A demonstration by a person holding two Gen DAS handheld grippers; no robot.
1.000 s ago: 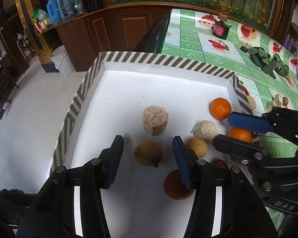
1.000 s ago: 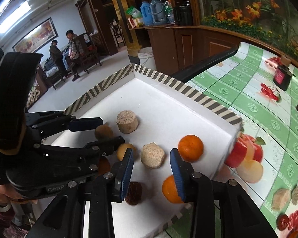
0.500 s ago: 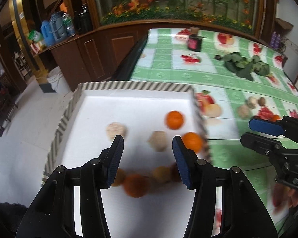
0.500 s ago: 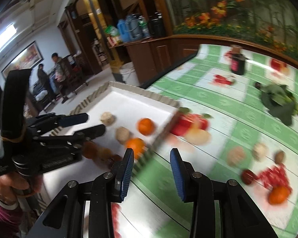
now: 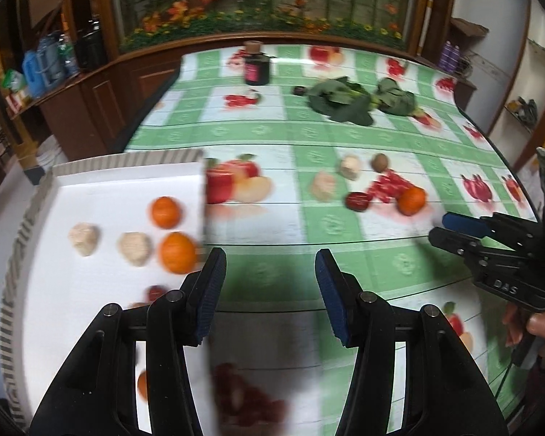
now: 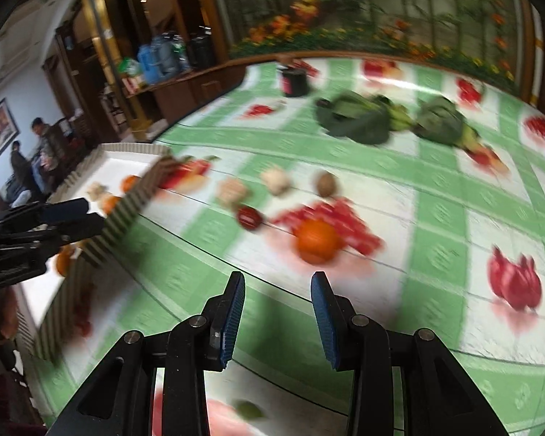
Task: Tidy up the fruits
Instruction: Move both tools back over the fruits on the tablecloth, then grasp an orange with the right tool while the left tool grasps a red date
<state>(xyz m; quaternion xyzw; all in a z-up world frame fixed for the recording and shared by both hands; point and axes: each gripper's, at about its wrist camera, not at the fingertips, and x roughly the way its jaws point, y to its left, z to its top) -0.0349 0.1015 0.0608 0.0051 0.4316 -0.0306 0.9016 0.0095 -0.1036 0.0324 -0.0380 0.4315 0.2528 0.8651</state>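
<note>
Right now my left claw and right claw both gape empty above the bench; an orange lies just ahead of the right one.

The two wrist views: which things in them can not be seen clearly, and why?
- Left wrist view: the dark red fruit in the white striped-rim tray is blurred and partly behind the left gripper.
- Right wrist view: the tray's contents are motion-blurred and partly behind its near wall.
- Small pale lumps on the green checked tablecloth: too blurred to identify.
</note>
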